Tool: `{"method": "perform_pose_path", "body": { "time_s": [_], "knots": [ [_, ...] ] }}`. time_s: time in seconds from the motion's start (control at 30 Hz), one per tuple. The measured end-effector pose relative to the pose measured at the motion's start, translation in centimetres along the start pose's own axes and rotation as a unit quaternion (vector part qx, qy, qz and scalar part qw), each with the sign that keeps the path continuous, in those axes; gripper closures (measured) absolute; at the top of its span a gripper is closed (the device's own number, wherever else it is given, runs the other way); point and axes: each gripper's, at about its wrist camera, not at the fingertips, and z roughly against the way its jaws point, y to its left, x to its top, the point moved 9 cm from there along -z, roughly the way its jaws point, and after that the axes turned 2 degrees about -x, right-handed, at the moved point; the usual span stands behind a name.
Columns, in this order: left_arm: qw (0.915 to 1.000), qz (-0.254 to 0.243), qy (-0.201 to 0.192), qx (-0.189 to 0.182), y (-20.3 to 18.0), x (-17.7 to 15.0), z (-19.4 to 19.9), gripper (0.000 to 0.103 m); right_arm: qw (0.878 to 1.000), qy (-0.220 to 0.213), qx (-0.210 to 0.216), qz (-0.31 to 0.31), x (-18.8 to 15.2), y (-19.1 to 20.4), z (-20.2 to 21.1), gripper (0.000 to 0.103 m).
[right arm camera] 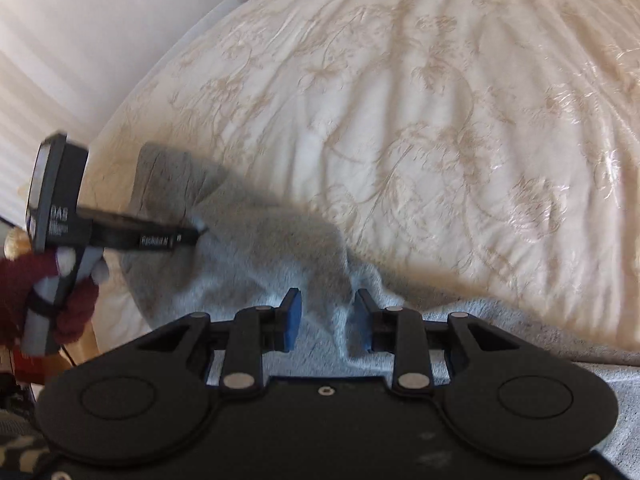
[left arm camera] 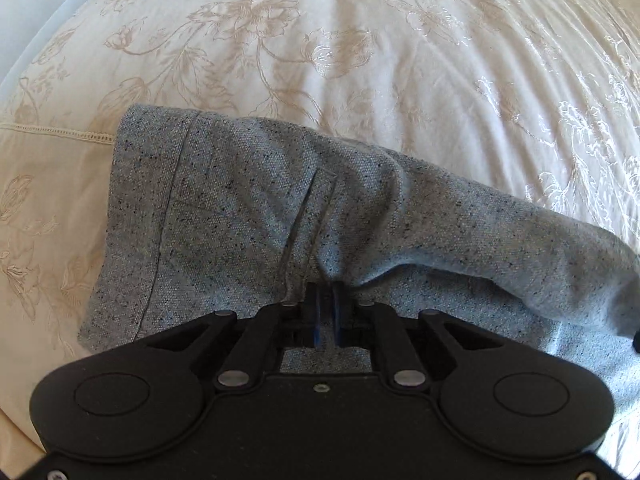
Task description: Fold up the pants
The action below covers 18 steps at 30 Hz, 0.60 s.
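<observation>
Grey speckled pants (left arm camera: 248, 216) lie on a cream floral bedspread (left arm camera: 360, 48), the hemmed leg end at the left and a raised fold running to the right. My left gripper (left arm camera: 326, 292) is shut on a pinch of the pants fabric near its middle seam. In the right wrist view the pants (right arm camera: 280, 248) spread below and left. My right gripper (right arm camera: 326, 304) is open, its blue pads either side of a ridge of the fabric, not clamped. The left gripper (right arm camera: 196, 232) shows there at the left, held by a hand in a maroon sleeve.
The bedspread (right arm camera: 440, 120) stretches far ahead and right, wrinkled. The bed's left edge and a pale wall (right arm camera: 80, 40) lie at the left. A stitched border band (left arm camera: 52, 132) crosses the cover at the left.
</observation>
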Motion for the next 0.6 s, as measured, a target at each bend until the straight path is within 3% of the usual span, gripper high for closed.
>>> {"method": "perform_pose_path", "body": {
  "time_s": [0.1, 0.23, 0.37, 0.43, 0.47, 0.53, 0.6],
  "knots": [
    [0.9997, -0.016, -0.015, 0.007, -0.3, -0.4, 0.1, 0.087, 1.000, -0.010, 0.008, -0.028, 2.4, -0.7, 0.1, 0.070],
    [0.9993, -0.027, -0.021, 0.014, -0.4, -0.7, 0.2, 0.087, 0.998, 0.019, 0.035, -0.045, 3.2, 0.1, -1.3, 0.070],
    [0.9997, -0.016, -0.017, 0.001, -0.6, -0.3, 0.3, 0.088, 0.998, 0.054, 0.013, -0.003, 0.6, 2.0, -2.6, 0.070],
    [0.9998, -0.007, -0.013, -0.011, -0.2, 0.0, 0.2, 0.087, 0.995, 0.076, 0.060, 0.033, -1.3, 4.8, -2.4, 0.070],
    [0.9998, -0.003, -0.011, -0.017, 0.0, 0.1, 0.2, 0.087, 0.992, 0.084, 0.075, 0.054, -2.1, 5.9, -2.2, 0.075],
    [0.9995, 0.006, -0.007, -0.029, 0.2, 0.2, 0.0, 0.088, 0.994, 0.058, 0.034, 0.086, -2.9, 6.8, -1.7, 0.076],
    [0.9992, 0.013, -0.003, -0.039, 0.5, 0.2, 0.1, 0.088, 0.998, 0.005, -0.023, 0.061, -2.0, 5.7, -0.7, 0.073]
  ]
}}
